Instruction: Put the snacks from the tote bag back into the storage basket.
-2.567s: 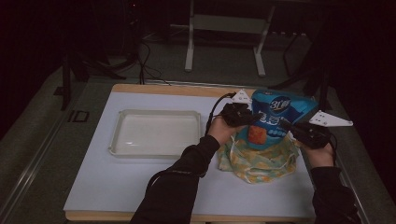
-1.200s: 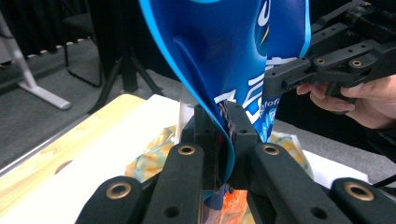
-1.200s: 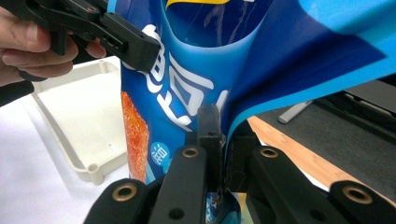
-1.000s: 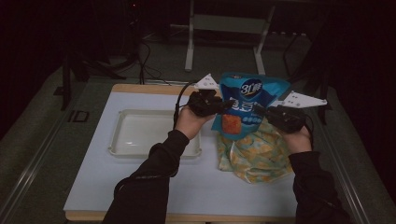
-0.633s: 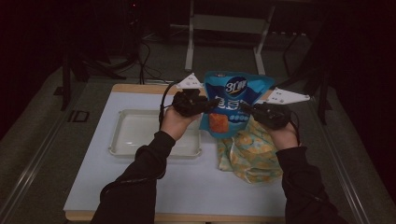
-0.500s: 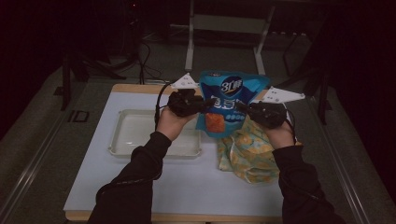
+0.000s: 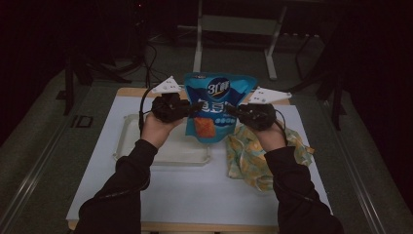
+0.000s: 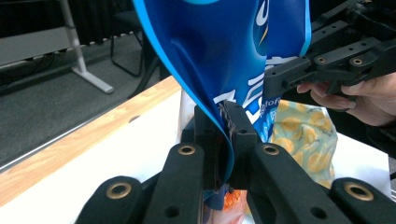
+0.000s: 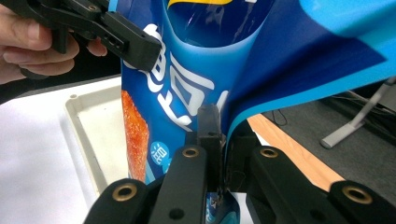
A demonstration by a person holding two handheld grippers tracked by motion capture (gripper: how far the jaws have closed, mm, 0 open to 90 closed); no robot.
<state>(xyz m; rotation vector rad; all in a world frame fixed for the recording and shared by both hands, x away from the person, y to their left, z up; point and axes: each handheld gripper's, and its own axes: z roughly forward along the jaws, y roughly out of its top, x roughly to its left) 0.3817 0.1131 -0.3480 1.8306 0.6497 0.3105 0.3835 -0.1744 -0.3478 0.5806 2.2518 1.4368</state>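
Observation:
A blue snack bag [image 7: 214, 105] with white lettering and an orange picture hangs upright above the table, held by both side edges. My left gripper [image 7: 195, 106] is shut on its left edge; in the left gripper view the blue edge [image 8: 224, 140] runs between the closed jaws. My right gripper [image 7: 233, 111] is shut on the right edge, and the right gripper view has the bag [image 9: 187, 93] pinched the same way. The bag's bottom hangs over the right end of a white tray [image 7: 131, 146].
A crumpled yellow-and-green patterned cloth [image 7: 253, 161] lies on the white table top [image 7: 195, 195] right of the tray, under my right forearm. The wooden table edge [image 8: 70, 140] runs along the far side. A metal stand [image 7: 234, 29] is on the floor beyond.
Both grippers have carried the bag leftward and up, from above the cloth to above the tray's right end. The cloth has stayed where it was.

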